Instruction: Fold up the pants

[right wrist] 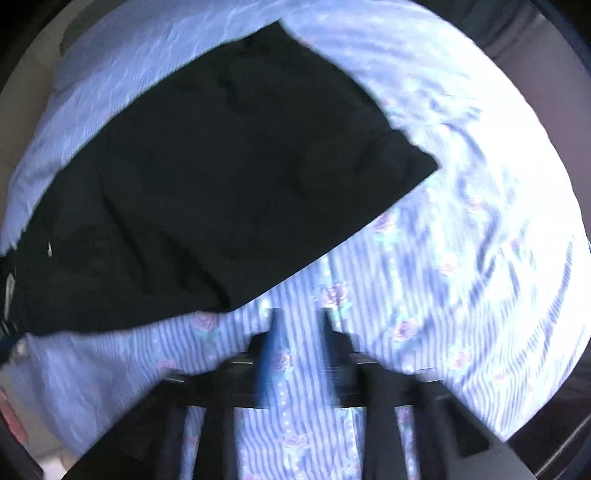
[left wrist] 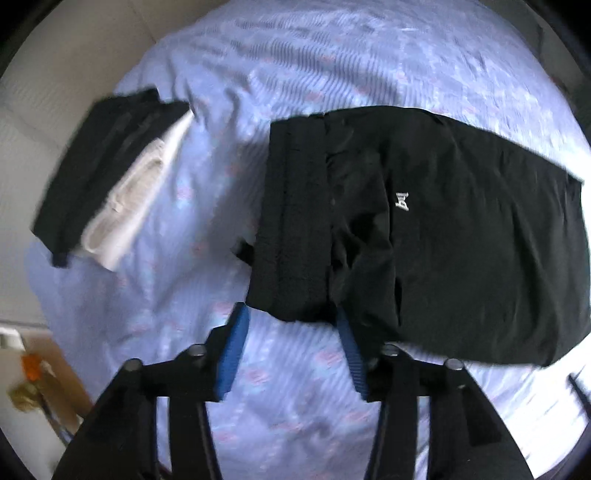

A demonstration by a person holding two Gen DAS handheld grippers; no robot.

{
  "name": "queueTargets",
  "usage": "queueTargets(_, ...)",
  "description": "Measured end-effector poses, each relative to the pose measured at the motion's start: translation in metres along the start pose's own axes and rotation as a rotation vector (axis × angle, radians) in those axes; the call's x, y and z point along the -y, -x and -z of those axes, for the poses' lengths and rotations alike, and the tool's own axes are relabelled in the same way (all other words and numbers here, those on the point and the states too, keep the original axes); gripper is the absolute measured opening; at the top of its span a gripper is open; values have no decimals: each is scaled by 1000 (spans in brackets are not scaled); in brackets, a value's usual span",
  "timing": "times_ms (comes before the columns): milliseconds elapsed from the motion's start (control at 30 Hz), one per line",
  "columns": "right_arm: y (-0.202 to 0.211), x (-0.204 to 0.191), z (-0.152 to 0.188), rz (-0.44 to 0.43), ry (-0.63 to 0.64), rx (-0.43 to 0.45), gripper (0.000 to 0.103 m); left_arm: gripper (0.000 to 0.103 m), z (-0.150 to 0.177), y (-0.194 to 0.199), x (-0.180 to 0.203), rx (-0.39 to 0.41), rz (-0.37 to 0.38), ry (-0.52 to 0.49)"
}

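Note:
Black pants (left wrist: 436, 229) lie flat on the blue floral striped bedsheet (left wrist: 221, 184), waistband to the left, legs running right, a small white logo near the hip. My left gripper (left wrist: 291, 317) is open and empty, its blue pads at the near waistband corner, above the sheet. In the right wrist view the leg end of the pants (right wrist: 229, 170) lies ahead and to the left. My right gripper (right wrist: 299, 314) is open and empty over the sheet (right wrist: 461, 221), just off the pants' near edge; this view is blurred.
A stack of folded clothes, black (left wrist: 96, 166) and white (left wrist: 129, 199), sits at the far left of the bed. Beyond the bed's left edge are the floor and small objects (left wrist: 29, 376). A pillow-like shape (right wrist: 81, 33) shows at far left.

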State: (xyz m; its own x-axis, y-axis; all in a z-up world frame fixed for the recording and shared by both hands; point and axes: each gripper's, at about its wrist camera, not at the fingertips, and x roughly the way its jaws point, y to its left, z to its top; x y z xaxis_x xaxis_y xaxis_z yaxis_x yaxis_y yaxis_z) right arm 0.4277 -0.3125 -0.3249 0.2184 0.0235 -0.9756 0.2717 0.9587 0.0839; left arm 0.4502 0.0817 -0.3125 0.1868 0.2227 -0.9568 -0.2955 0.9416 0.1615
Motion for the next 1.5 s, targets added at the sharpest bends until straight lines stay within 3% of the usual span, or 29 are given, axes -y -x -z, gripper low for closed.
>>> queueTargets(67,12,6,-3,-3,-1,44,48,63,9,16,1,30,-10,-45)
queueTargets(200,32,27,-15,15,-10,119,48,64,14,51,18,121,17,-167)
queueTargets(333,39,35,-33,25,-30,207,48,66,-6,77,58,238,113,-283)
queueTargets(467,25,65,-54,12,-108,214,48,66,-30,79,101,267,183,-335)
queueTargets(733,-32,93,-79,-93,-275,124,47,66,-39,75,164,211,272,-380)
queueTargets(1033,-78,89,-95,-180,-288,30,45,66,-23,64,177,155,258,-412)
queueTargets(1100,-79,80,-102,-124,-258,26,30,66,-23,64,174,146,253,-402)
queueTargets(1167,-65,73,-100,-85,-229,75,30,66,-24,63,170,135,262,-385)
queueTargets(1267,-52,76,-88,-153,-280,106,30,66,-25,60,166,125,259,-368)
queueTargets(1367,-65,83,-84,-202,-334,73,30,66,-25,58,166,118,264,-365)
queueTargets(1467,-71,85,-88,-207,-352,75,22,66,-21,62,170,129,257,-391)
queueTargets(1500,-70,85,-89,-211,-353,82,12,66,-20,62,170,133,256,-399)
